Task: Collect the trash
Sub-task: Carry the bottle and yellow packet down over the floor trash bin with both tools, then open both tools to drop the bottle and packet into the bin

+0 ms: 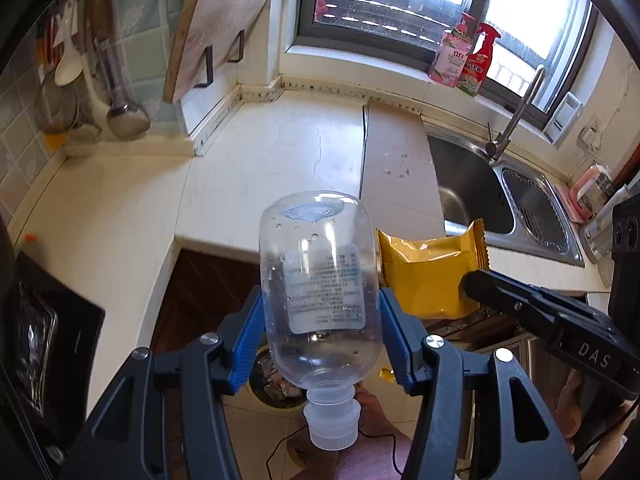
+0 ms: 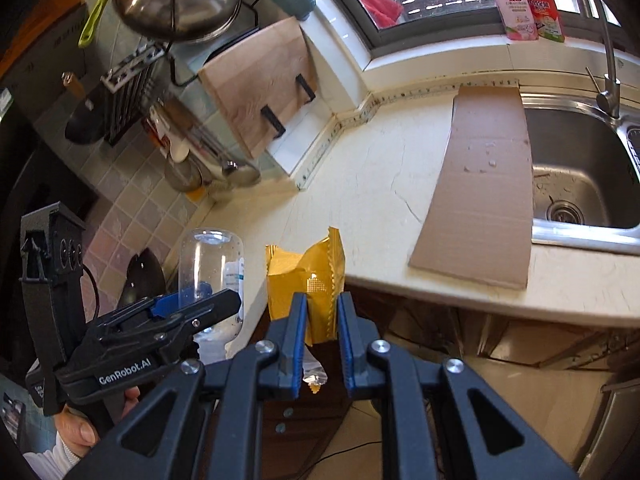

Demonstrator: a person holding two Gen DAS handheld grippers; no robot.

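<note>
where sunlight falls, cardboard (image 2: 480, 184) lies on the counter (image 2: 384, 200) beside the sink (image 2: 580, 176)

Bin (image 1: 276, 380) mostly hidden behind bottle (image 1: 320, 280); label txt too small; stove (image 1: 40, 328) cut off at left edge.

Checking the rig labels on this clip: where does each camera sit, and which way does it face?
Left wrist: on the left gripper, looking down past its clear bottle at the counter and sink; the right gripper and a hand show.
Right wrist: on the right gripper, clamping a yellow wrapper, facing counter and cardboard; left gripper and a thumb show.
Shared: bottle, wrapper, counter, sink, cutting board.
</note>
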